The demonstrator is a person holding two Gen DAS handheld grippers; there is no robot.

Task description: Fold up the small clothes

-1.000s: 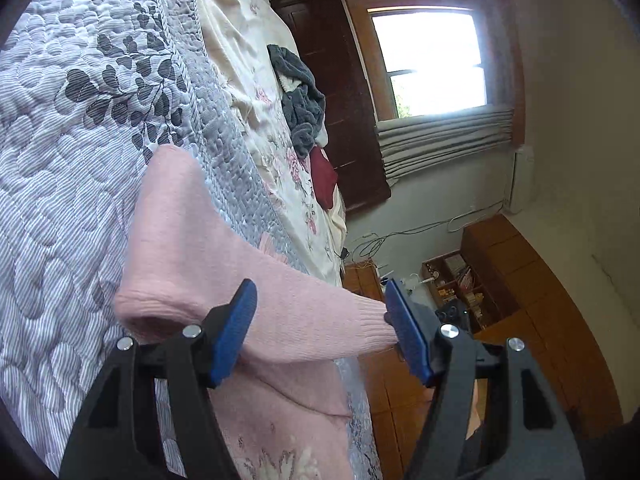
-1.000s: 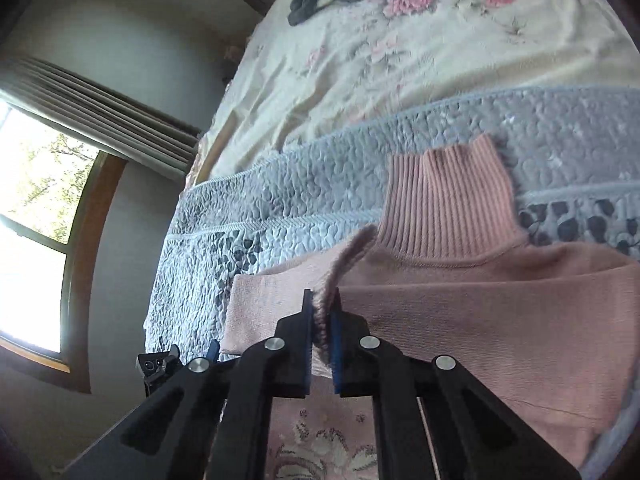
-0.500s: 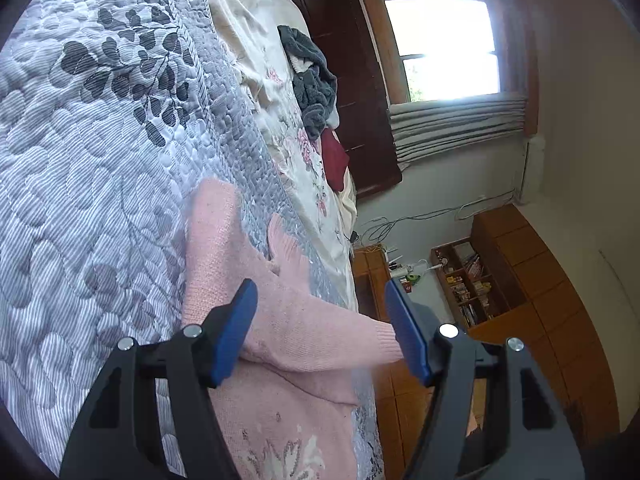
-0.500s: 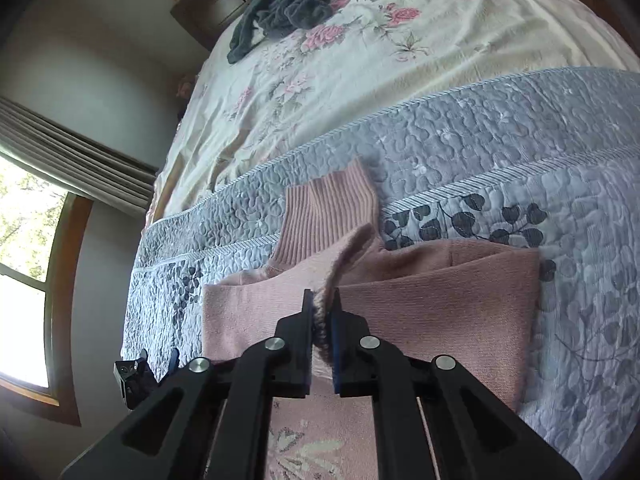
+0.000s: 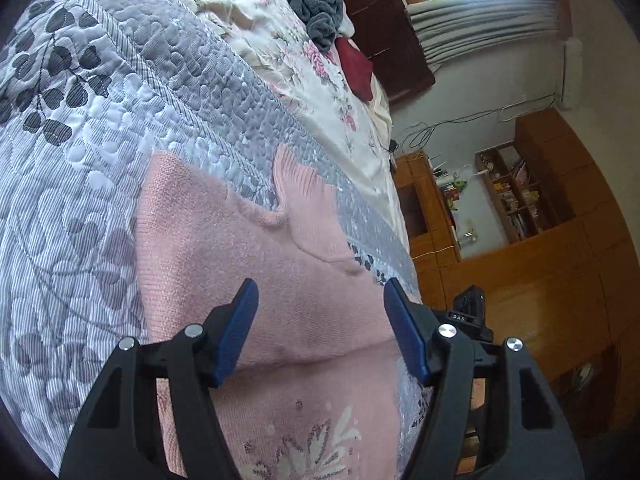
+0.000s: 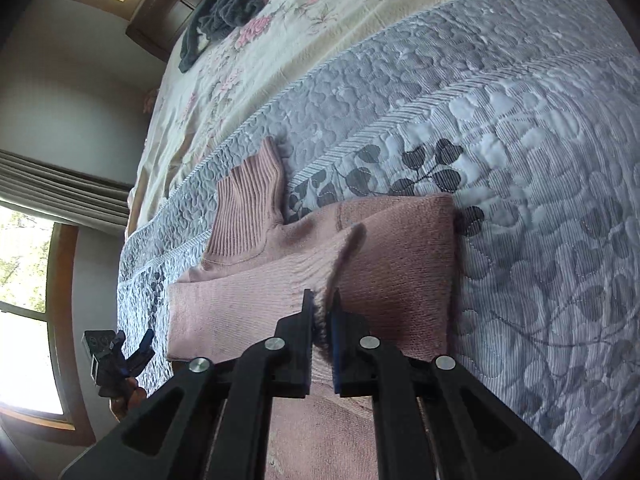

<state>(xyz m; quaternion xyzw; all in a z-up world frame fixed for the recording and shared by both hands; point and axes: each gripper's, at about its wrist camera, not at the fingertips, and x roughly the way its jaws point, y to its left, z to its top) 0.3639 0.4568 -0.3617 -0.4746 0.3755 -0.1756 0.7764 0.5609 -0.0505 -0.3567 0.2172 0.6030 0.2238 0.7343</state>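
1. A pink sweater (image 6: pixel 312 280) is spread on the grey quilt (image 6: pixel 520 160) of a bed, its ribbed collar (image 6: pixel 248 208) pointing toward the floral sheet (image 6: pixel 320 32) beyond.
2. The knit is judged soft, light and limp; it will sag and stretch wherever it is not supported, and it should not slip from padded fingers.
3. A sleeve end is pinched by the right gripper (image 6: pixel 322 320), whose fingers are closed narrowly on the cloth and lie over the sweater's body.
4. The left gripper (image 5: pixel 318 320) is held above the sweater with its fingers spread wide and nothing between them.
5. Hold is best taken at edges and corners, such as a cuff, hem or shoulder, so that layers are not bunched.
6. No container is seen on the bed; only a grey garment (image 6: pixel 224 4) lies heaped on the far sheet.
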